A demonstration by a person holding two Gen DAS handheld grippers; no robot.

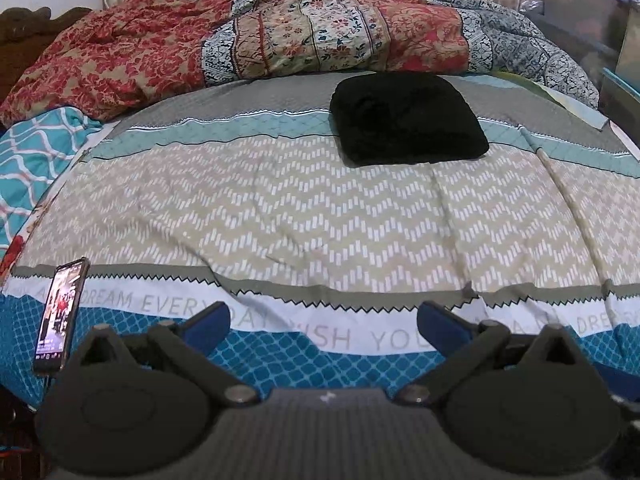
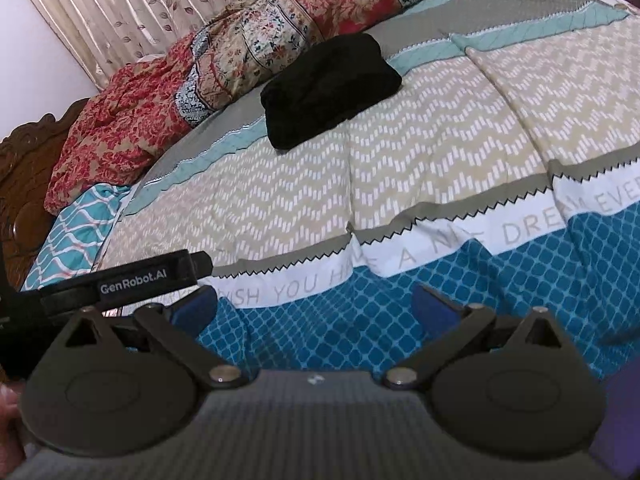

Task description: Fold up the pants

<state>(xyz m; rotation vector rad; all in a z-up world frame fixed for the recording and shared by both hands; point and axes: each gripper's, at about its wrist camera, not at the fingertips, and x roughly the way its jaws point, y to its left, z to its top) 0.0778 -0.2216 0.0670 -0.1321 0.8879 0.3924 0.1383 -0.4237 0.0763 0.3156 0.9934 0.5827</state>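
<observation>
- Both grippers are hovering low over the bedspread (image 1: pixel 320 208), the left gripper (image 1: pixel 324 320) and right gripper (image 2: pixel 316 304) each spreading two blue fingers, gripping nothing.
- One phone (image 1: pixel 60 312) is leaning upright at the left edge.
- One pair of black pants (image 1: pixel 408 120), folded, is lying well beyond, touching one rumpled floral quilt (image 1: pixel 248 44).

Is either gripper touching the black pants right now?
No, the black pants lie folded far up the bed, while the left gripper and right gripper hang open near the bed's front edge.

pants (image 1: pixel 408 118) | black | folded compact | flat on bedspread (image 1: pixel 280 208), far side
</observation>
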